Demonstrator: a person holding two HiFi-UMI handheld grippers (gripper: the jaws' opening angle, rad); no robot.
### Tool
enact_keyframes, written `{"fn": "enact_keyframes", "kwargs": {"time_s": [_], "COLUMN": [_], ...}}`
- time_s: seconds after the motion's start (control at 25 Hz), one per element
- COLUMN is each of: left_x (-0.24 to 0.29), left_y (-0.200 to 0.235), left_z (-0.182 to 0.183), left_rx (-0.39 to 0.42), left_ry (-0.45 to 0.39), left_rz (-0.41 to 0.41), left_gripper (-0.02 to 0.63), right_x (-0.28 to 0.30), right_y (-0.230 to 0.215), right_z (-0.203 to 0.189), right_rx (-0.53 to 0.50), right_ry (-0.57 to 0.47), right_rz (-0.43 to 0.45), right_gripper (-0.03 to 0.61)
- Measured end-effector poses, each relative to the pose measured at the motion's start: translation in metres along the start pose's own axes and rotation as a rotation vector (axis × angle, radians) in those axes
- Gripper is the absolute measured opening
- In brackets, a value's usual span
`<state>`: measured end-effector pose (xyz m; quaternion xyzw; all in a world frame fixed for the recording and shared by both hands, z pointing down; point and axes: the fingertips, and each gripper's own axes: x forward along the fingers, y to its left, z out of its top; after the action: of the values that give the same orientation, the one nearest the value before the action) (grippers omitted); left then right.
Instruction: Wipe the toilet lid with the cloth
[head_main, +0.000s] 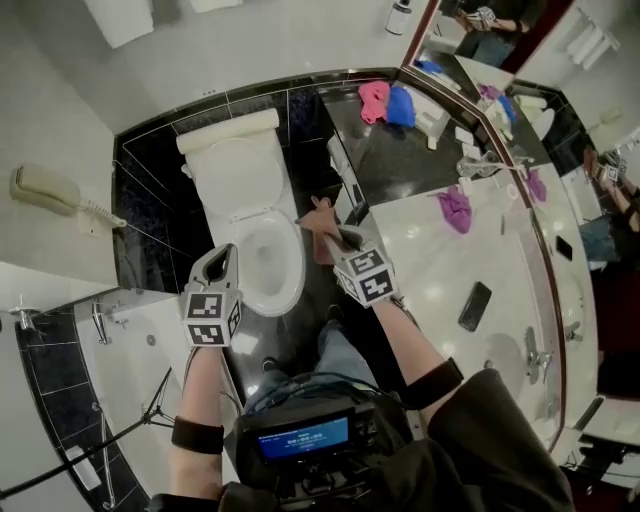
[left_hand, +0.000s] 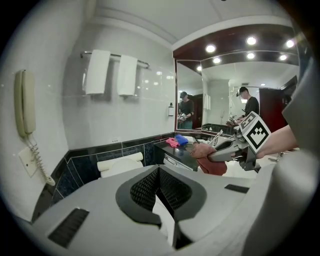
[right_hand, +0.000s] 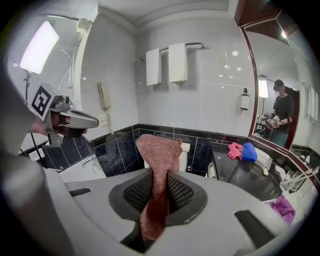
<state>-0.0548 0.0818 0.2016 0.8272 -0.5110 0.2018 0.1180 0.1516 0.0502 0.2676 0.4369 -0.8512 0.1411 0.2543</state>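
Note:
The white toilet (head_main: 240, 185) stands against the black tiled wall, its lid raised and the bowl (head_main: 268, 262) showing. My right gripper (head_main: 335, 232) hangs to the right of the bowl, shut on a reddish-brown cloth (head_main: 318, 222). In the right gripper view the cloth (right_hand: 159, 150) bulges out ahead of the jaws and hides most of the toilet (right_hand: 184, 149). My left gripper (head_main: 224, 252) hovers over the bowl's left rim, shut and empty. Its own view shows the closed jaws (left_hand: 159, 172), the toilet (left_hand: 120, 165) beyond them, and the right gripper (left_hand: 222, 151) with the cloth (left_hand: 212, 162).
A black counter (head_main: 385, 150) right of the toilet carries a pink cloth (head_main: 374, 100) and a blue cloth (head_main: 400, 106). A purple cloth (head_main: 455, 208) and a dark phone (head_main: 474, 305) lie on the pale vanity by the mirror. A wall telephone (head_main: 45, 190) hangs left; a bathtub (head_main: 130, 340) is lower left.

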Motion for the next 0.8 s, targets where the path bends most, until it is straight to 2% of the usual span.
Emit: {"fn": "enact_keyframes", "kwargs": {"time_s": [0.32, 0.6, 0.8], "left_x": [-0.041, -0.018, 0.012], "left_y": [0.031, 0.034, 0.044], "left_z": [-0.029, -0.040, -0.040], "left_rx": [-0.058, -0.096, -0.140], "left_ry": [0.019, 0.053, 0.071], "left_rz": [0.058, 0.111, 0.193], "left_gripper": [0.002, 0.002, 0.002], "right_x": [0.000, 0.021, 0.059], "right_y": [0.078, 0.073, 0.055], "right_z": [0.007, 0.010, 0.019], "right_rx": [0.016, -0.023, -0.060], "right_ry": [-0.012, -0.010, -0.016], "right_rz": [0.088, 0.170, 0.270], "right_gripper": [0.072, 0.072, 0.072]}}
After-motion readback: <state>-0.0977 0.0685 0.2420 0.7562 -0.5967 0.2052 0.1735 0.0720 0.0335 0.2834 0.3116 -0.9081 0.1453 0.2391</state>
